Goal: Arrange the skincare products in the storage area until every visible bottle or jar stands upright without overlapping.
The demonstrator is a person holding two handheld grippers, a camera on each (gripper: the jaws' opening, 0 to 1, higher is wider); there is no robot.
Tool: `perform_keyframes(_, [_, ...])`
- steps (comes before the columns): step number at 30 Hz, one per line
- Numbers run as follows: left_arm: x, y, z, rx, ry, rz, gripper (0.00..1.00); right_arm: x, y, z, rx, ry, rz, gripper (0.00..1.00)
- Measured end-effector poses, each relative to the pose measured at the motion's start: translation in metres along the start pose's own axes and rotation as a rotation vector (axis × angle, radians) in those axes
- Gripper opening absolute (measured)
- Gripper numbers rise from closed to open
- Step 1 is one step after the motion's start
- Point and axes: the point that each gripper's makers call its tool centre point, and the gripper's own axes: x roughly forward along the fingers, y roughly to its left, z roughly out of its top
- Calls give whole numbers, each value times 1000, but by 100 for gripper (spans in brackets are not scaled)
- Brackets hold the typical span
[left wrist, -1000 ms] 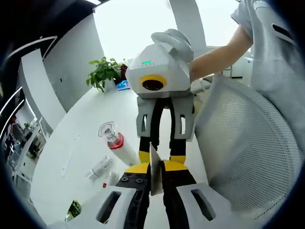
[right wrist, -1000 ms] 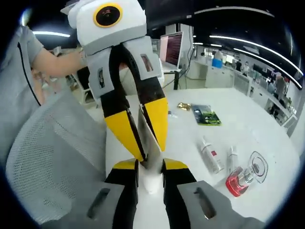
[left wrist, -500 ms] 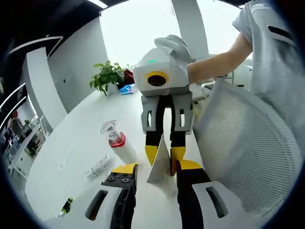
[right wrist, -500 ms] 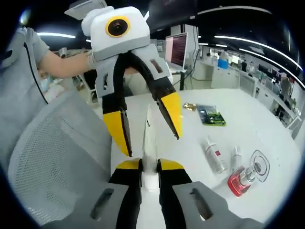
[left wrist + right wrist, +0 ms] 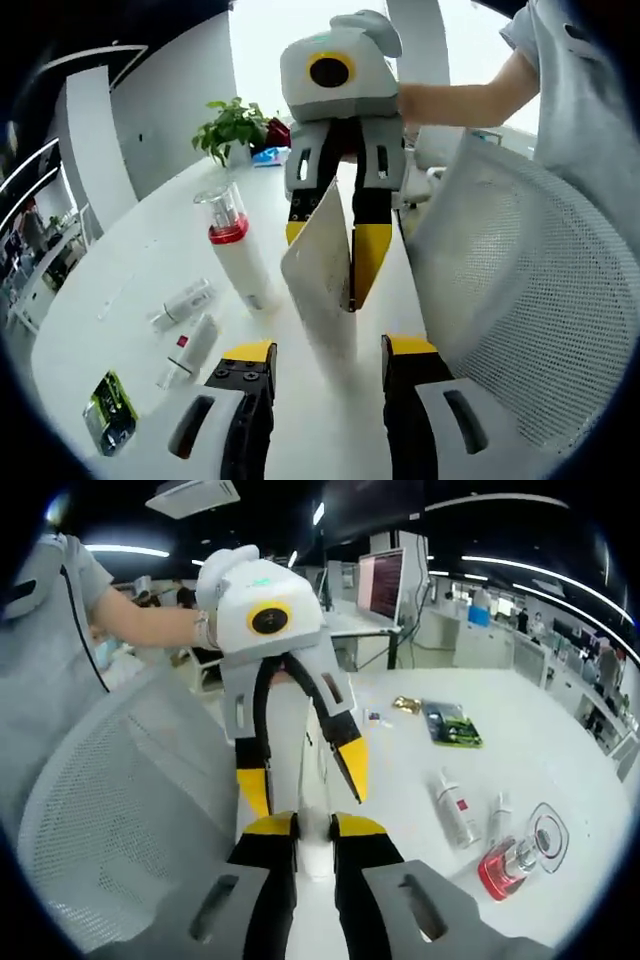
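Between the right claw (image 5: 330, 262) tips, a white packet (image 5: 325, 270) held

At the bottom centre of the frame, the right gripper (image 5: 312, 832) has its yellow-tipped jaws closed on the lower edge of a thin white card (image 5: 314, 852). Above it, at upper centre, the left gripper (image 5: 300, 780) hangs with its jaws spread wide, one on each side of the card. A person's arm (image 5: 140, 620) reaches in from the upper left, over a grey mesh chair back (image 5: 110, 810). On the white table (image 5: 500, 730) at right lie a white tube (image 5: 452, 810), a smaller tube (image 5: 497, 810), a red-based bottle (image 5: 510, 865) on its side and a green packet (image 5: 455, 725).
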Motion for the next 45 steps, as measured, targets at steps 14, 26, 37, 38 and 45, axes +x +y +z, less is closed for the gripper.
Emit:
perform_keyframes(14, [17,-6,-14,-7,29,-10,26,0,0,0,-20,2,41,11])
perform_keyframes(26, [17,-6,-15,9,36,13,17,-1,1,0,-30,-2,47,13])
perform_keyframes(37, [18,0,-15,22,37,34,16,-7,-9,3,-16,-19,-11,16])
perform_keyframes(38, [19,1,-15,25,35,37,16,-9,-10,5,-14,-25,-15,16])
perform_keyframes(45, [22,1,-13,54,31,39,18,-12,-11,8,-15,-30,-27,13])
